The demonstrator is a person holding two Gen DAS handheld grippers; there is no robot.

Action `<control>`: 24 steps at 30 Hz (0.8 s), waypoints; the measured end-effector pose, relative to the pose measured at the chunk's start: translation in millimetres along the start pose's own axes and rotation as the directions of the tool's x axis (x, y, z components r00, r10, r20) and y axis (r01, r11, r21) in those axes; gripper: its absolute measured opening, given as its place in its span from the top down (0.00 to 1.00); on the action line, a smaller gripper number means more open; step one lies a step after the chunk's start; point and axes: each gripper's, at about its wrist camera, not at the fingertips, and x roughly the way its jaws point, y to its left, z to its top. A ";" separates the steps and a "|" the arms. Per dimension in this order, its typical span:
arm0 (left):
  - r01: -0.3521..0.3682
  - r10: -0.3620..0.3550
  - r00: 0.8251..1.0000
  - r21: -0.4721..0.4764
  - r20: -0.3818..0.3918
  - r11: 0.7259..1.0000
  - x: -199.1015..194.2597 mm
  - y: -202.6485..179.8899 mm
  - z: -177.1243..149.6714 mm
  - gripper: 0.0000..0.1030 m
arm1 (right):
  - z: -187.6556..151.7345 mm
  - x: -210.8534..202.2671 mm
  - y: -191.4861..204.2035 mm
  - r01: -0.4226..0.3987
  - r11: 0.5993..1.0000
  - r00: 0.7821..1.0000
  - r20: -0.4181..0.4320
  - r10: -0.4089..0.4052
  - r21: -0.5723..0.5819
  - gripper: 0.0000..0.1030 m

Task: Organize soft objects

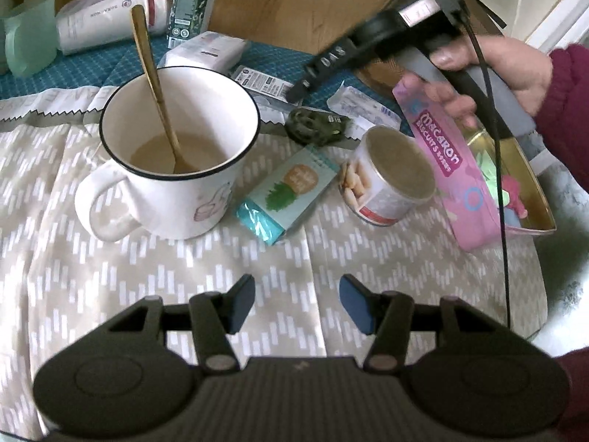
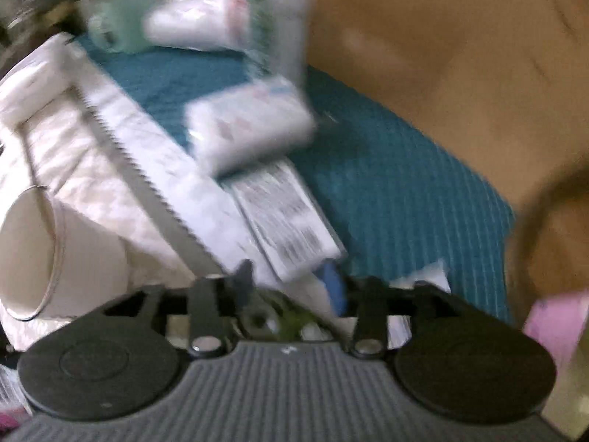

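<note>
Left gripper (image 1: 296, 304): its blue-padded fingers (image 1: 354, 304) stand apart with nothing between them, above bare beige patterned cloth (image 1: 110, 276) covering the near part of the worktop.

Right gripper (image 2: 291, 283): fingers parted, nothing clamped. The right wrist view is heavily blurred; a dark green soft object (image 1: 316, 127) lies just under and between the fingertips there, contact not determinable. In the left wrist view the same gripper is held by a hand (image 1: 493, 73) in a dark red sleeve (image 1: 567, 110), its tip pointing down just above the dark green soft object.

Location of items, left wrist view:
- The dark green soft object lies on the zigzag edge of the beige cloth, between a white mug (image 1: 176, 154) and a round tin (image 1: 390, 176).
- The mug holds a little pale liquid and a gold spoon (image 1: 154, 84) leaning against its rim.
- A small pineapple-print packet (image 1: 291, 191) lies flat between mug and tin.
- The tin lies tilted on its side, touching a pink "Macaron" box (image 1: 441, 147) that stands open with coloured pieces inside.
- Farther back, on teal cloth (image 1: 92, 70): a white tissue pack (image 1: 206, 51), a rolled white package (image 1: 110, 18), a green carton (image 1: 187, 3) standing upright, a pale green cup (image 1: 29, 40)
</note>
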 end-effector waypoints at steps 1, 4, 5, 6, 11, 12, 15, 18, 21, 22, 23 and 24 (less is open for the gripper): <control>0.000 0.000 1.000 0.000 0.003 1.000 -0.5 -0.3 -0.1 0.50 | -3.9 1.7 -5.5 -0.019 0.999 1.000 -0.017 0.020 0.041 0.51; 0.006 -0.006 1.000 -0.002 0.007 1.000 -0.4 -1.3 0.7 0.50 | -12.9 5.2 -12.1 -0.032 0.994 0.999 -0.034 0.036 0.109 0.40; 0.008 -0.008 1.000 0.000 0.008 1.000 0.1 -1.8 1.5 0.50 | -14.4 5.3 -12.1 -0.038 0.992 0.999 -0.032 0.042 0.116 0.38; 0.009 -0.009 1.000 0.003 0.007 1.000 0.8 -2.8 2.3 0.50 | -16.3 4.3 -11.2 -0.062 0.991 0.997 -0.043 0.067 0.117 0.38; 0.012 -0.012 1.000 0.029 -0.003 1.000 4.5 -9.6 2.3 0.48 | -25.4 4.9 -11.2 -0.148 0.976 0.983 -0.089 0.163 0.161 0.36; 0.011 -0.011 1.000 0.028 -0.005 1.000 4.7 -9.2 1.5 0.48 | -25.3 4.8 -11.1 -0.157 0.973 0.982 -0.078 0.172 0.167 0.36; 0.008 -0.008 1.000 0.000 -0.015 1.000 6.1 -4.7 -1.6 0.48 | -19.8 5.2 5.4 -0.132 0.989 0.986 -0.095 0.138 0.072 0.39; 0.003 -0.003 1.000 -0.015 -0.013 1.000 5.8 -1.8 -3.0 0.48 | -18.2 8.1 30.5 -0.090 0.994 0.991 -0.108 0.082 -0.070 0.42; -0.009 0.009 1.000 -0.014 -0.006 1.000 3.6 -2.4 -5.3 0.48 | -20.8 5.7 53.3 -0.049 0.983 0.996 -0.087 0.034 -0.179 0.45; -0.011 0.011 1.000 -0.015 -0.005 1.000 2.9 -2.2 -6.1 0.48 | -21.8 1.0 56.9 -0.035 0.979 0.998 -0.060 0.023 -0.200 0.44; -0.014 0.013 1.000 -0.019 -0.004 1.000 1.8 -1.9 -7.3 0.48 | -24.1 -6.8 60.3 -0.020 0.976 1.000 -0.020 0.016 -0.218 0.44; -0.015 0.015 1.000 -0.022 -0.003 1.000 0.9 -1.3 -8.4 0.48 | -27.1 -14.5 63.9 -0.024 0.972 1.000 0.007 0.027 -0.234 0.44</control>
